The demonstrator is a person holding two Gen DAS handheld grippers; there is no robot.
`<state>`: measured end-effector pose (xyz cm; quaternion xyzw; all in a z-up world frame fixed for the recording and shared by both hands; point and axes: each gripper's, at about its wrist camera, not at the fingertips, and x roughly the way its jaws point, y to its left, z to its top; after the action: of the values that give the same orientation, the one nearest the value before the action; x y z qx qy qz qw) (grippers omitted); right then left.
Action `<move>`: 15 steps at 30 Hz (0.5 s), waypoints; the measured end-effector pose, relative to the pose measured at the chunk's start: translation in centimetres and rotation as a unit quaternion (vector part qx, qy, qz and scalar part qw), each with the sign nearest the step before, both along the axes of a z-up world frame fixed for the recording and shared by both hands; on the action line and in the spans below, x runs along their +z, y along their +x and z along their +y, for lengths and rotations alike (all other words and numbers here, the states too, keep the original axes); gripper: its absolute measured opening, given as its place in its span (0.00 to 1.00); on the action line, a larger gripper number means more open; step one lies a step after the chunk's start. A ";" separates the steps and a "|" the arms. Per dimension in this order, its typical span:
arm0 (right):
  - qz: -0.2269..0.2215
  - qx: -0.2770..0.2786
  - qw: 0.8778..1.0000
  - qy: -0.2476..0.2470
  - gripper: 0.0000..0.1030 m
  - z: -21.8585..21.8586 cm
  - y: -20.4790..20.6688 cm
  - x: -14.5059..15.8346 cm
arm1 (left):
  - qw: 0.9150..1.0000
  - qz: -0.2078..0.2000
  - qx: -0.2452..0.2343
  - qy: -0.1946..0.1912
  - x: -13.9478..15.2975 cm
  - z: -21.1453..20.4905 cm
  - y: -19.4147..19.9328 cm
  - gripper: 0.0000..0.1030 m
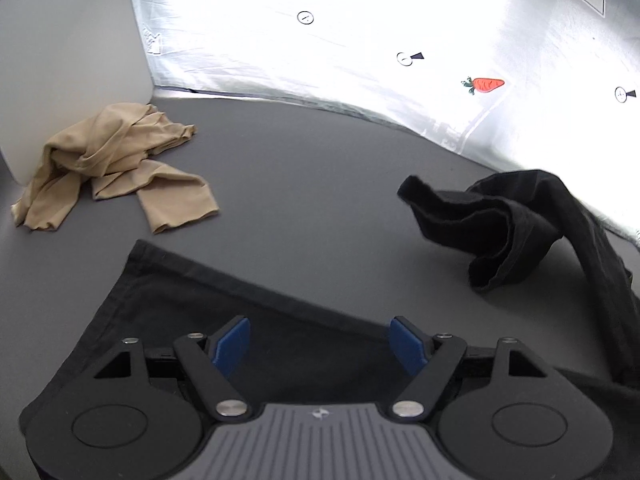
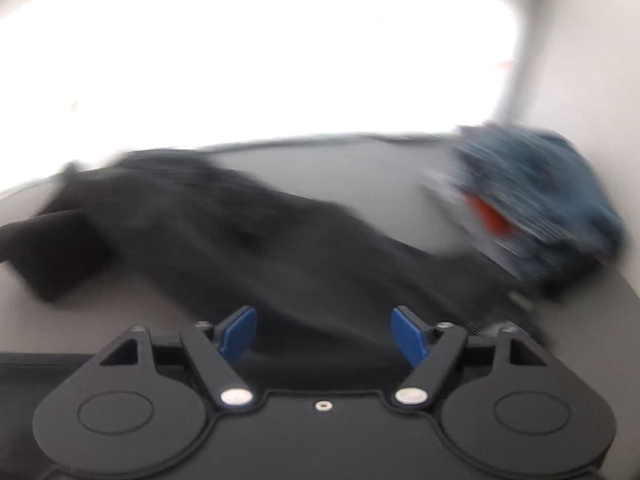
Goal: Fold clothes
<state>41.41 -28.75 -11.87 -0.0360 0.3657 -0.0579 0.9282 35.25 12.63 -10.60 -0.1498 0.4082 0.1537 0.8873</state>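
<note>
The black garment point(image 1: 256, 320) lies on the grey table point(image 1: 312, 184), directly under and just beyond the left gripper point(image 1: 322, 346), whose blue fingertips point(image 1: 234, 344) stand wide apart with nothing between them. A flat part of the cloth, with a straight hem running from beyond the left fingertip down past the right one, sits spread below the fingers; this looks like a portion already smoothed out, with the gripper poised above it for a pinch or a press. To the right of the fingers a long strip of the same dark cloth rises away and ends in a rolled, curled tip point(image 1: 480, 232) pointing leftward, so the piece is not yet flat along its whole length.

In the right wrist view, which is badly blurred, the right gripper point(image 2: 324, 336) also shows its blue pads point(image 2: 408, 336) spread wide, holding nothing, with the black garment point(image 2: 240, 232) beneath and ahead of them. From there its long axis runs from near the right fingertip away to the far left, where one end spreads out on the table. The open fingers over the cloth suggest both tools are between grasps.

Farther off, left of the left fingers, a crumpled beige garment point(image 1: 112, 164) waits against a white wall. Far right of the right fingers sits a blue patterned cloth bundle point(image 2: 536, 204) with a red patch. Beyond everything lies a bright printed sheet point(image 1: 360, 40) bearing a carrot picture point(image 1: 486, 85)
</note>
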 end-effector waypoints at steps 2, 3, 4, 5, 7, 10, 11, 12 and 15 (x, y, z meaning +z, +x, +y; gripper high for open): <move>-0.013 0.083 0.996 -0.025 0.75 5.1 3.8 0.2 | 0.999 -0.012 -0.003 -0.034 0.3 0.7 2.7 0.79; -0.021 0.118 0.992 -0.043 0.77 7.4 5.4 0.4 | 0.999 -0.017 -0.005 -0.051 0.4 1.0 4.0 0.80; -0.029 0.152 0.986 -0.061 0.77 9.8 7.0 0.5 | 0.998 -0.019 -0.006 -0.065 0.3 1.2 5.4 0.80; -0.036 0.179 0.980 -0.081 0.77 11.9 8.9 0.6 | 0.997 -0.020 -0.008 -0.078 0.3 1.4 6.8 0.80; -0.044 0.225 0.967 -0.110 0.79 15.8 12.4 0.8 | 0.995 -0.023 -0.013 -0.093 0.0 1.5 9.4 0.81; -0.012 0.302 0.943 -0.139 0.80 20.1 17.2 -0.6 | 0.994 -0.026 -0.023 -0.100 -0.8 1.6 12.1 0.81; 0.005 0.329 0.933 -0.148 0.80 21.4 18.7 -1.3 | 0.994 -0.026 -0.025 -0.101 -1.1 1.5 12.8 0.81; 0.032 0.348 0.922 -0.167 0.79 22.4 19.5 -2.6 | 0.994 -0.023 -0.024 -0.100 -1.5 1.5 13.4 0.81; 0.054 0.365 0.911 -0.186 0.23 23.3 20.5 -3.1 | 0.996 -0.015 -0.015 -0.089 -2.1 1.4 13.8 0.81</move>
<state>61.88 -5.43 -14.92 -0.3420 0.3592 0.2195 0.8402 49.02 14.02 -12.65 -0.2240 0.4090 0.1009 0.8788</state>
